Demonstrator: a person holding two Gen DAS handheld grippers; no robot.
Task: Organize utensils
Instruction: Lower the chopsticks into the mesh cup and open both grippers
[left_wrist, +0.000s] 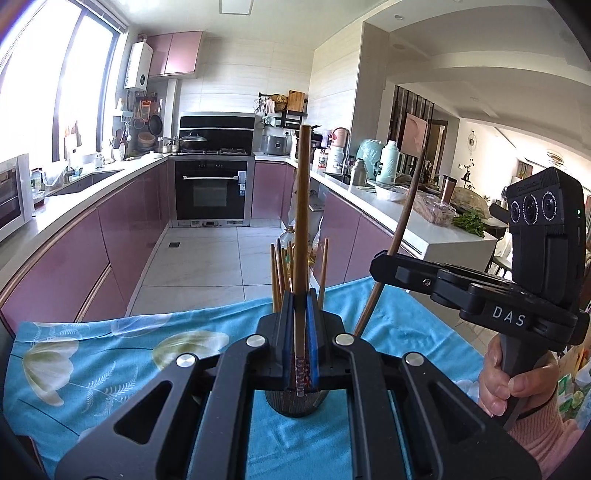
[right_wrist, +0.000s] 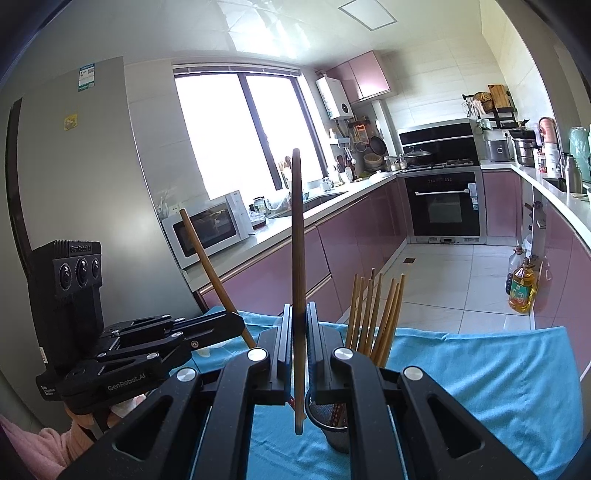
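Your left claw (left_wrist: 301, 295) is clamped on one chopstick (left_wrist: 303, 206), your right claw (right_wrist: 297, 314) on another chopstick (right_wrist: 297, 236). The mesh holder (right_wrist: 332, 424) of chopsticks stands on the blue-clothed desk (right_wrist: 498, 387), its base hidden behind the claws.

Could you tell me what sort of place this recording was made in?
A home kitchen, most likely: a built-in oven under a gas hob with a lidded wok, pink base cabinets beneath white counters, and a white microwave by the window.
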